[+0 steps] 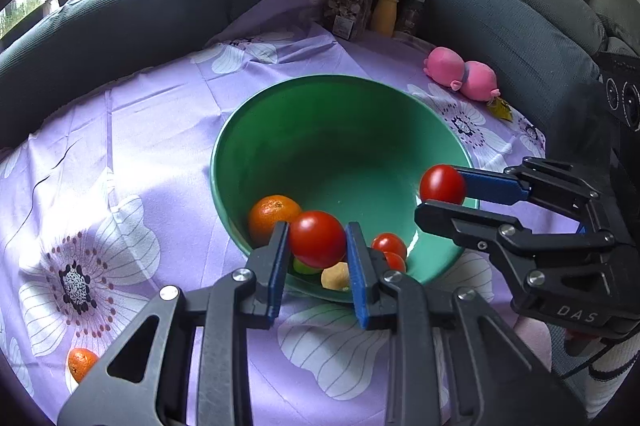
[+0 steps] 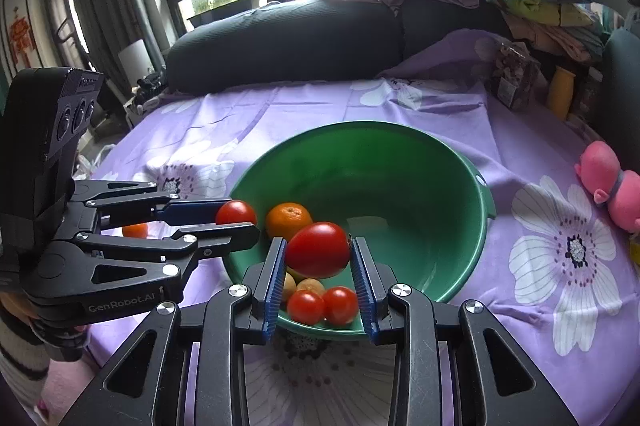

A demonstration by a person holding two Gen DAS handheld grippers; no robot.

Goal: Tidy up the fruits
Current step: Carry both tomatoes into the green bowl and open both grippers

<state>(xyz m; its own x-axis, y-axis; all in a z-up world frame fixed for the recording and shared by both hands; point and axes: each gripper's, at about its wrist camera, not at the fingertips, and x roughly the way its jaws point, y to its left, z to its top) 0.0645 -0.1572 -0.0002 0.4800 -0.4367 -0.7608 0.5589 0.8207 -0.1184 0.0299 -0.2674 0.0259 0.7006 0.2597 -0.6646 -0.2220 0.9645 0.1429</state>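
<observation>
A green bowl [image 1: 340, 122] stands on the purple flowered cloth; it also shows in the right wrist view [image 2: 400, 186]. In it lie a mandarin [image 1: 270, 216], two small tomatoes [image 2: 322, 306], a tan fruit [image 1: 335, 276] and a green one, partly hidden. My left gripper [image 1: 318, 246] is shut on a red tomato [image 1: 317, 239] over the bowl's near rim. My right gripper [image 2: 318, 254] is shut on a larger red tomato [image 2: 318, 249] over the bowl's near edge. Each gripper shows in the other's view, the right [image 1: 442, 192] and the left [image 2: 236, 220].
Another mandarin [image 1: 80, 364] lies on the cloth at the near left. A pink plush toy [image 1: 462, 73] lies at the far right. Jars and a yellow bottle [image 1: 384, 14] stand at the back. Dark sofa cushions [image 1: 120, 22] ring the table.
</observation>
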